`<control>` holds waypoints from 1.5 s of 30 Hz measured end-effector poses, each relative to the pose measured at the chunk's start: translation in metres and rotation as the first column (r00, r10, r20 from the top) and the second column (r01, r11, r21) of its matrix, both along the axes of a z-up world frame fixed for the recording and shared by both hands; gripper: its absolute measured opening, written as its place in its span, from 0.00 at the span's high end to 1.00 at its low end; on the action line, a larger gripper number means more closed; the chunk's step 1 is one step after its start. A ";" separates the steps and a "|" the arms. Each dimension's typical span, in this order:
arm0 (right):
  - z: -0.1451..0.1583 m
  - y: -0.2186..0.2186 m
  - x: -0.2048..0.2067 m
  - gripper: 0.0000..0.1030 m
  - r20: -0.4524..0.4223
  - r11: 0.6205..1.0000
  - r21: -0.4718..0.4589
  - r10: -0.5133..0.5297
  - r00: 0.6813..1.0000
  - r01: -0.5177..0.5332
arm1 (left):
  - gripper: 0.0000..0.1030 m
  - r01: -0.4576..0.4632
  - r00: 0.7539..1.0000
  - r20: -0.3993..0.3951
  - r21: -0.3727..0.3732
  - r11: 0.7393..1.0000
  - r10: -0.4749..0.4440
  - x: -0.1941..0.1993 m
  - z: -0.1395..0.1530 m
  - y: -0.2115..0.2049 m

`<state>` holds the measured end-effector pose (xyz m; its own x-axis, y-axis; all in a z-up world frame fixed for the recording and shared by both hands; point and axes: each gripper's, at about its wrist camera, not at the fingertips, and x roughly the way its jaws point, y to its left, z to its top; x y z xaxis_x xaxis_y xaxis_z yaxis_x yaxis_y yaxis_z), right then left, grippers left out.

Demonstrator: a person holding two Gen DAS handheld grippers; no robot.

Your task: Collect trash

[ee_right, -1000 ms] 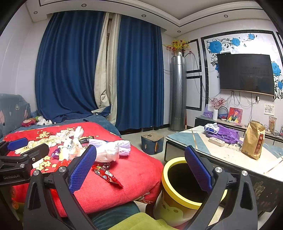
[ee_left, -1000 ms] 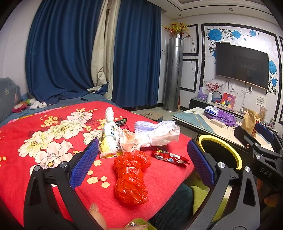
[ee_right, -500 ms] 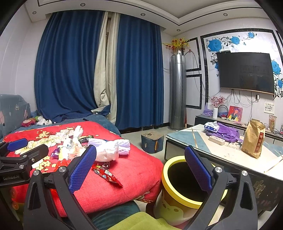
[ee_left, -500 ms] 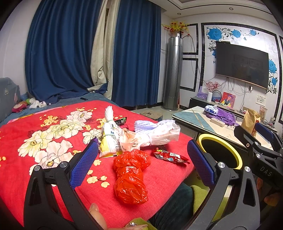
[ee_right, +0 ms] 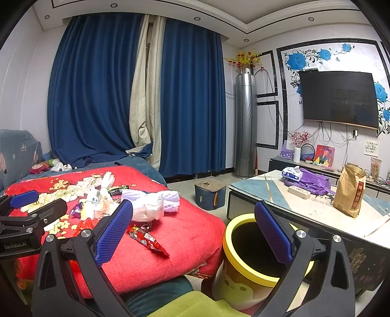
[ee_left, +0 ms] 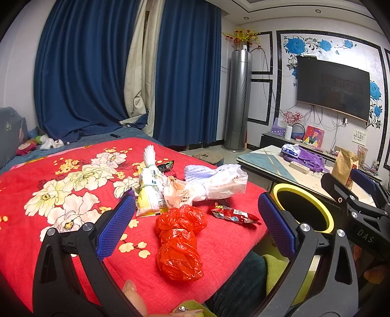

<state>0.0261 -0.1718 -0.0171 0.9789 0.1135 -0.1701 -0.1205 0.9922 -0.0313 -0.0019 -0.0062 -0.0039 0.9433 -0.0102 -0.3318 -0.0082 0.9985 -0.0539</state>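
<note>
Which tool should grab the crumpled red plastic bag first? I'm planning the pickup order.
Left, probably. The left tool is open, with the red plastic bag lying directly between its fingers on the red blanket. The right tool, also open, faces the yellow bin instead.

Even, cool light from recessed ceiling spots (ee_right: 197, 18) — sharp centre, fisheye-bent edges, black corners.

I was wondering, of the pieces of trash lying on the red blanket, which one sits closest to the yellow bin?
The red snack wrapper, lying flat near the blanket's edge beside the yellow bin. The red plastic bag and white bags lie farther in.
</note>
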 end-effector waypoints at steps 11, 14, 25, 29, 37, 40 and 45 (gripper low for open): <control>-0.016 0.003 0.002 0.06 -0.024 1.000 0.000 0.027 0.999 -0.027 | 0.10 -0.013 1.000 -0.014 -0.017 1.000 0.012 -0.002 -0.004 0.003; -0.017 0.006 0.002 0.06 -0.035 0.998 -0.004 0.059 0.998 -0.059 | 0.10 -0.024 1.000 -0.018 -0.026 0.999 0.024 -0.005 -0.006 0.005; -0.016 0.042 0.013 0.06 -0.115 0.969 -0.053 0.235 0.965 -0.242 | 0.10 -0.094 0.996 -0.017 -0.081 0.992 0.093 0.003 0.003 0.045; -0.012 0.051 0.036 0.06 -0.162 0.967 -0.047 0.238 0.958 -0.249 | 0.10 -0.118 0.993 -0.037 -0.110 0.987 0.114 0.006 0.002 0.061; -0.016 0.057 0.094 0.06 -0.245 0.971 -0.031 0.221 0.944 -0.236 | 0.10 -0.129 0.986 -0.126 -0.136 0.982 0.112 0.020 -0.011 0.079; -0.022 0.057 0.119 0.06 -0.291 0.979 -0.038 0.181 0.939 -0.200 | 0.10 -0.111 0.981 -0.171 -0.139 0.984 0.087 0.030 -0.018 0.080; -0.026 0.057 0.150 0.08 -0.346 0.981 -0.021 0.176 0.921 -0.195 | 0.10 -0.052 0.977 -0.214 -0.133 0.990 0.023 0.048 -0.024 0.072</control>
